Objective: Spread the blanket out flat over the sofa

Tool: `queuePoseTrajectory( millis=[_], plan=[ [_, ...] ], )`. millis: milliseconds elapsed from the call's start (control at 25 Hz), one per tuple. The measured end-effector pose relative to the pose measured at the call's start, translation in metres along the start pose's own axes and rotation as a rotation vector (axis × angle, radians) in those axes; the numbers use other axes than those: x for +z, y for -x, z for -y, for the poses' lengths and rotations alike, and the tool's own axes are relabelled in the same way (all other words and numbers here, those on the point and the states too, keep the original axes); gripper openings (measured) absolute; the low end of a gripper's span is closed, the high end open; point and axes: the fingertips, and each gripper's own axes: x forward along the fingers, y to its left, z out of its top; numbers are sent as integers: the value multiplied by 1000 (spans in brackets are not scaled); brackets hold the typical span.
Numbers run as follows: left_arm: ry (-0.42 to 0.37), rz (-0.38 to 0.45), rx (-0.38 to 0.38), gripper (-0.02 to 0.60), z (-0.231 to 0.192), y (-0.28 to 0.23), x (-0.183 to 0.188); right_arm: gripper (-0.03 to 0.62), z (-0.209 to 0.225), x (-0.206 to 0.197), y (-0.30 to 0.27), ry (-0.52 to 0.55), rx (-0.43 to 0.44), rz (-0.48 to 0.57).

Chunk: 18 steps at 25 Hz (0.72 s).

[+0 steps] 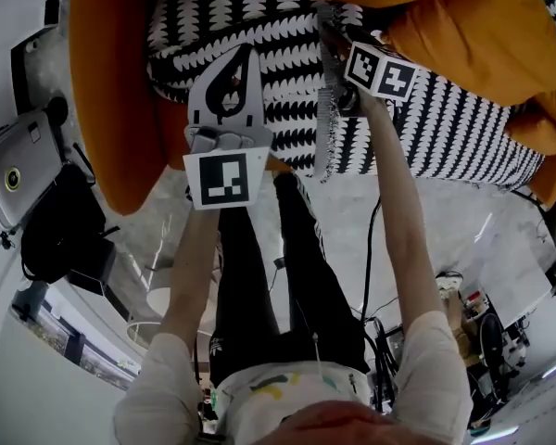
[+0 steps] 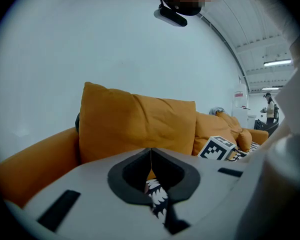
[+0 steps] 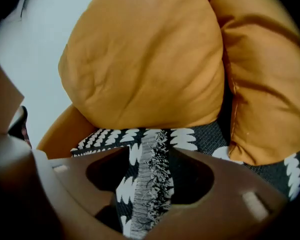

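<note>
A black-and-white patterned blanket (image 1: 445, 123) lies over the seat of the orange sofa (image 1: 111, 109). My left gripper (image 1: 244, 58) is over the blanket's left part, shut on a fold of the blanket (image 2: 156, 196) that shows between its closed jaws (image 2: 151, 151). My right gripper (image 1: 330, 35) is at the blanket's middle, next to a fringed edge (image 1: 330, 119). In the right gripper view its jaws stand apart, and the fringed edge (image 3: 151, 174) runs loosely between them (image 3: 149, 151). Orange back cushions (image 3: 145, 64) rise behind the blanket.
The sofa's armrest (image 2: 30, 164) is at the left, with more cushions (image 2: 215, 126) along the back. On the floor are a black bag (image 1: 60, 235), a grey case (image 1: 14, 170) and cables (image 1: 380, 336). The person's legs (image 1: 259, 276) stand right before the sofa.
</note>
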Motion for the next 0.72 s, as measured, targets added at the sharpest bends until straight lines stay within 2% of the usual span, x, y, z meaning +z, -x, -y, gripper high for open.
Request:
queuePoseTrajectory(
  millis=[200, 360, 640, 680, 720],
  plan=[
    [0, -6, 7, 15, -2, -5, -4, 231, 16, -17, -10, 18, -38, -75],
    [9, -11, 6, 15, 1, -6, -7, 166, 21, -20, -13, 77, -92, -81],
    [10, -18, 5, 16, 7, -3, -11, 184, 7, -23, -16, 23, -23, -82],
    [11, -22, 7, 17, 7, -2, -13, 179, 10, -24, -17, 21, -42, -84],
    [12, -24, 9, 16, 6, -1, -14, 130, 14, -24, -17, 19, -67, -88]
  ],
)
